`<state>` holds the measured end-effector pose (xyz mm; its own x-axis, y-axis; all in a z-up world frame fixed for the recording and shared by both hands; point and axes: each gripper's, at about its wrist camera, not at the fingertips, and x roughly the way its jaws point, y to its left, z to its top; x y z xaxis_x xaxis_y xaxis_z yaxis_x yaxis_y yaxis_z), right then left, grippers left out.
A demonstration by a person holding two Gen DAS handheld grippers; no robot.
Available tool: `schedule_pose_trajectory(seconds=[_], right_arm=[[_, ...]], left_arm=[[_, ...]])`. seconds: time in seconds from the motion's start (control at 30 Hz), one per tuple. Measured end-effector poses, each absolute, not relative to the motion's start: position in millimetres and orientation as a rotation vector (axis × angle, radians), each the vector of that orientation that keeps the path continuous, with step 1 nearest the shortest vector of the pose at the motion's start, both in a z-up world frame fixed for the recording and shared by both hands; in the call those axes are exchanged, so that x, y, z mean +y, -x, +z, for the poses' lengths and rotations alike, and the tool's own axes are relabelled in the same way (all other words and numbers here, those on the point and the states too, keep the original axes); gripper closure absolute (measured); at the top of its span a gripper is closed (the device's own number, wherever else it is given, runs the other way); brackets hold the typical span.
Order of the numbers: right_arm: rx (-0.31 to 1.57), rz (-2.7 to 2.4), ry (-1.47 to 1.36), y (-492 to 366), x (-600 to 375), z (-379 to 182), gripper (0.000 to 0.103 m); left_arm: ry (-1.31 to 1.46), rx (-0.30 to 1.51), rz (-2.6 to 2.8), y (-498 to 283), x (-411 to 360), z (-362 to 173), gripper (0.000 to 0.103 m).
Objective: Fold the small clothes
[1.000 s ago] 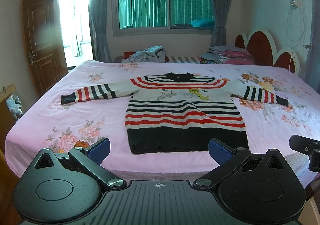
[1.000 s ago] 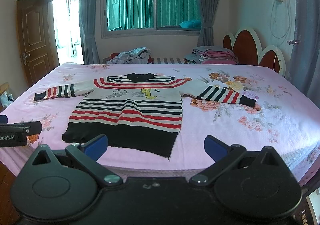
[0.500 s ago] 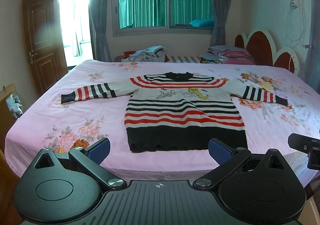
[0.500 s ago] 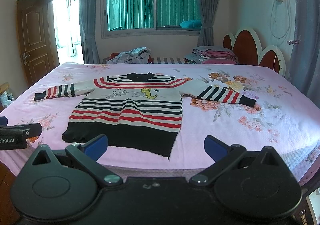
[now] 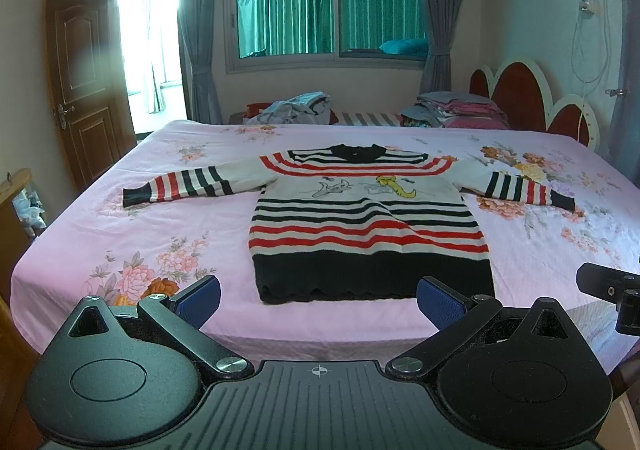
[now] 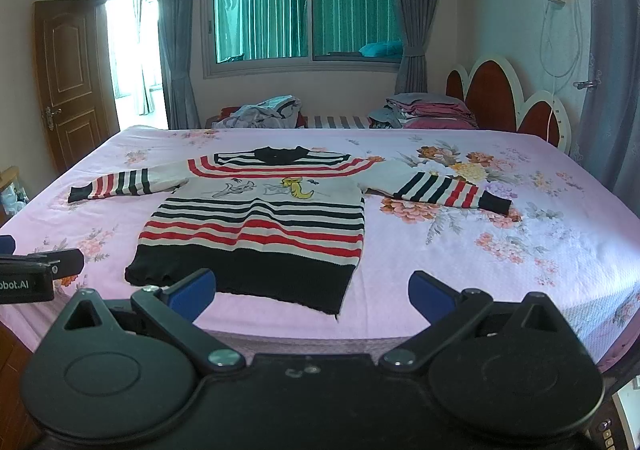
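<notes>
Left gripper [image 5: 318, 300]: fingers [image 5: 199, 300] spread wide, blue pads facing each other, nothing between them and nothing touched. Held at the near edge of the bed, just short of the sweater's hem.

Right gripper [image 6: 312, 292]: fingers [image 6: 430, 294] likewise spread wide, gripping nothing. Its left pad stands in front of the hem in its own view; whether it touches the cloth cannot be told. Part of this gripper shows at 3 o'clock in the left wrist view.

Sweater [image 5: 368, 226]: small knit, striped black, red and cream, with a cartoon print on the chest and a broad black band at the hem. Laid flat and face up in the middle of the bed, collar toward 12 o'clock, hem toward 6 o'clock. Both sleeves stretched out, one to 9 o'clock, one to 3 o'clock.

Bed [image 5: 120, 234]: pink sheet with flower print, bare around the sweater.

Headboard [image 5: 520, 98]: red and white scalloped panels, at 2 o'clock.

Loose clothes heap [image 5: 296, 108]: beyond the far edge, at 12 o'clock.

Folded stack [image 5: 460, 110]: pink and grey, at 1 o'clock, beside the headboard.

Window [image 5: 328, 10]: green curtains behind the glass, grey drapes at either side.

Door [image 5: 82, 82]: brown wood, at 10 o'clock.
</notes>
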<state>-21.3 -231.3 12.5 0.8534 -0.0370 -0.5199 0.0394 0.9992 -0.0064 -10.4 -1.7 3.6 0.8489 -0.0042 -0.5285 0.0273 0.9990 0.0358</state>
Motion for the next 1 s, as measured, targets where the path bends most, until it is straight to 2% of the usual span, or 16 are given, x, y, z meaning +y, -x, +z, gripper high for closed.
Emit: schedule_pose_trajectory(seconds=[1.0], right_arm=[[0.543, -0.037, -0.001, 19.7, -230.0, 15.5, 0.0]], left_arm=[[-0.043, 0.556, -0.013, 10.4, -1.7, 2.8, 0.0]])
